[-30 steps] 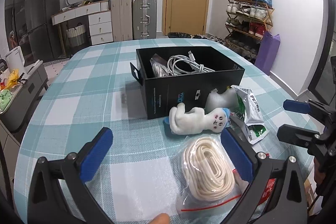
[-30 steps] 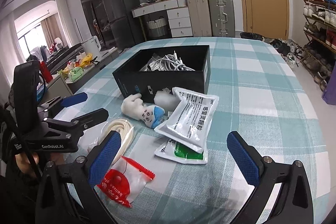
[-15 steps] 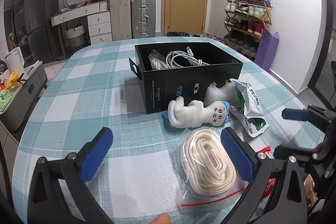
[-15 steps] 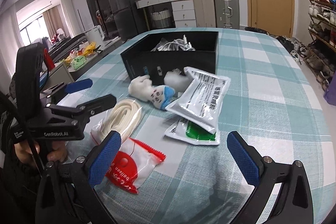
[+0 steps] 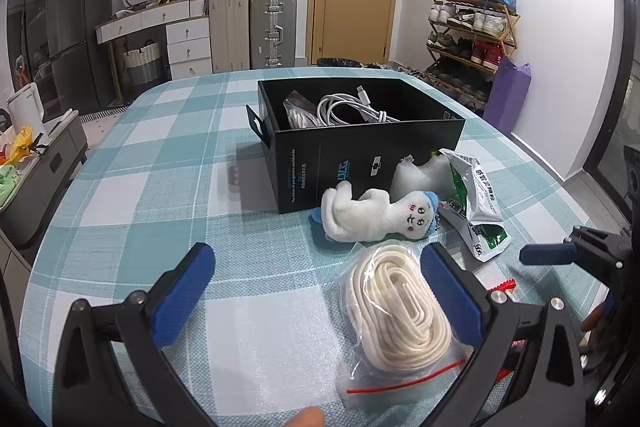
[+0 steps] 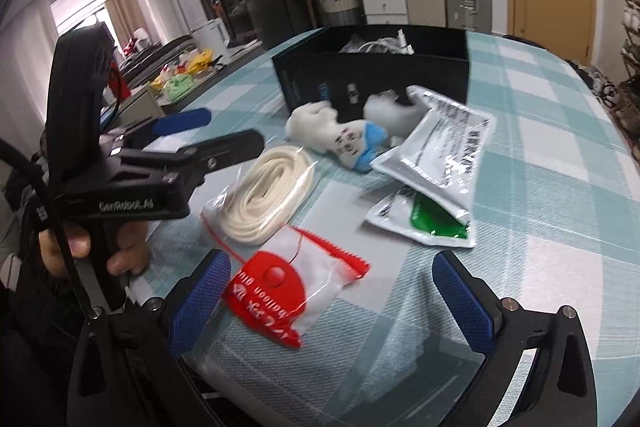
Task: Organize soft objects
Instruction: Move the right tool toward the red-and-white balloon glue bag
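Note:
A white plush toy (image 5: 376, 217) (image 6: 340, 137) lies in front of a black box (image 5: 360, 143) (image 6: 372, 75) that holds white cables (image 5: 352, 109). A clear bag of cream rope (image 5: 400, 315) (image 6: 268, 197) lies near me. My left gripper (image 5: 320, 291) is open just above the table, its right finger over the rope bag. My right gripper (image 6: 332, 297) is open, low over a red and white packet (image 6: 288, 291). Silver and green pouches (image 6: 436, 163) (image 5: 472, 203) and a small white bag (image 5: 420, 175) lie beside the toy.
The checked tablecloth (image 5: 160, 167) covers a round table with its edge close on the right. The left gripper's body (image 6: 120, 183) and the holding hand show left in the right wrist view. Suitcases, drawers and a shoe rack stand beyond.
The right gripper has moved down and left toward the red packet, closer to the table. The left gripper has pulled back slightly; both stay open.

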`<state>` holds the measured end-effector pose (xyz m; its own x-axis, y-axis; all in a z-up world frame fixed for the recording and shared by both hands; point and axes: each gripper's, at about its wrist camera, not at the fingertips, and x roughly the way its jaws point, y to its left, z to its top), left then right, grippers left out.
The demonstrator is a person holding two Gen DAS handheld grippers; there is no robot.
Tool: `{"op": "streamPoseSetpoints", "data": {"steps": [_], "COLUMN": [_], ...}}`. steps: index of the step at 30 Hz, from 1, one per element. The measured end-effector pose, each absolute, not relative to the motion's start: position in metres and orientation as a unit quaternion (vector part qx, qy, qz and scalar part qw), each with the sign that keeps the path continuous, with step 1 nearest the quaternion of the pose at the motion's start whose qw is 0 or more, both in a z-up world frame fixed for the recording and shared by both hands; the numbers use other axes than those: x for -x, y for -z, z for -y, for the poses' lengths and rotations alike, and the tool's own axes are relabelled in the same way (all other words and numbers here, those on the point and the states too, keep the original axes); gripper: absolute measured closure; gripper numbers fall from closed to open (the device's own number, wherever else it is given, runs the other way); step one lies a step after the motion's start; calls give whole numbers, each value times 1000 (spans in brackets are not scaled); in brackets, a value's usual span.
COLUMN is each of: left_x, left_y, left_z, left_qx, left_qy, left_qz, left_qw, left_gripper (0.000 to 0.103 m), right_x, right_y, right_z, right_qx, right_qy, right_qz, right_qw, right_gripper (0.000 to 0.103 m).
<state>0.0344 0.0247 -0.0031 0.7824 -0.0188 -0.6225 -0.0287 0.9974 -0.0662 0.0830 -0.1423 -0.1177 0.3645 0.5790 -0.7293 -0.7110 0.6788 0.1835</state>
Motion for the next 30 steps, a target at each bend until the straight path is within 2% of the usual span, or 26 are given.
{"op": "streamPoseSetpoints", "data": {"steps": [9, 19, 30], "left_x": [-34, -35, -36], "left_y": [4, 6, 7], "left_z": [-25, -22, -21], "left_qx": [39, 32, 27], "left_qy": [0, -1, -1], "left_qz": [-330, -333, -335], "left_qw": [943, 942, 942], "left_gripper": [0, 0, 0], "right_x": [-79, -105, -95], "right_y": [124, 123, 121], "right_z": [135, 157, 148], "right_qx": [102, 68, 83], "right_qy": [-395, -330, -362], "right_qz": [-404, -405, -400], "right_qw": [819, 850, 838], "right_gripper": [0, 0, 1]}}
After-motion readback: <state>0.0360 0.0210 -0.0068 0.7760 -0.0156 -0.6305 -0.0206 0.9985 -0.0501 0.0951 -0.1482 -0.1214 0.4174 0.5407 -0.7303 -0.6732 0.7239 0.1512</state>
